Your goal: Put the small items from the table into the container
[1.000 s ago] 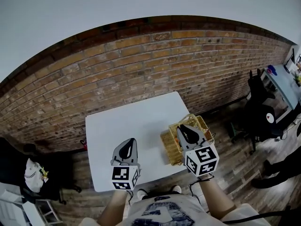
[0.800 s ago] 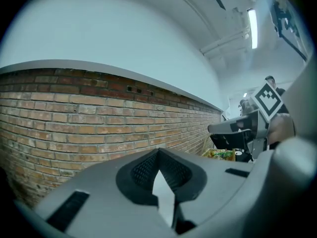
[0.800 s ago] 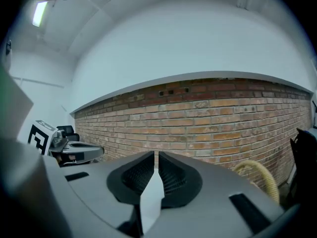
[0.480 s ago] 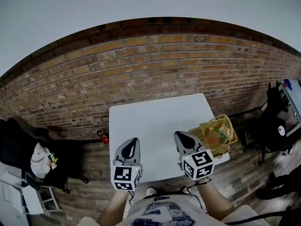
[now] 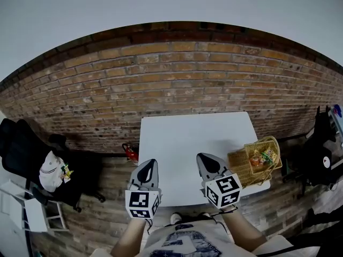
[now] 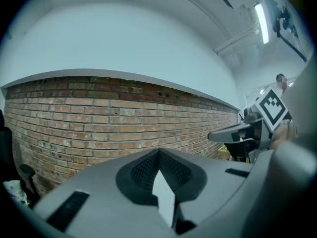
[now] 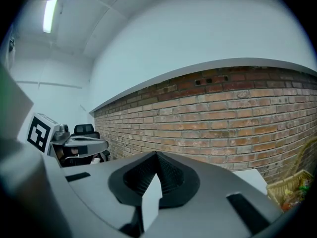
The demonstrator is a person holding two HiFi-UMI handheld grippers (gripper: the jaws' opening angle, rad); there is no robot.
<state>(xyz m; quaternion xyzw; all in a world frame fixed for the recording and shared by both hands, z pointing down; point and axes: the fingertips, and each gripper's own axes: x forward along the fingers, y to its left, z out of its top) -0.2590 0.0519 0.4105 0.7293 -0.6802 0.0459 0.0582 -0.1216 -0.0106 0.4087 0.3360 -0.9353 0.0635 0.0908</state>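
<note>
Head view: the wicker basket sits at the right edge of the white table with the colourful small items in it, and the left gripper and right gripper hang at the table's near side, well apart from the basket. Left gripper view: jaws pinched together on nothing, pointing at the brick wall. Right gripper view: same deal, jaws clenched and empty, with the basket just peeking in at the lower right.
</note>
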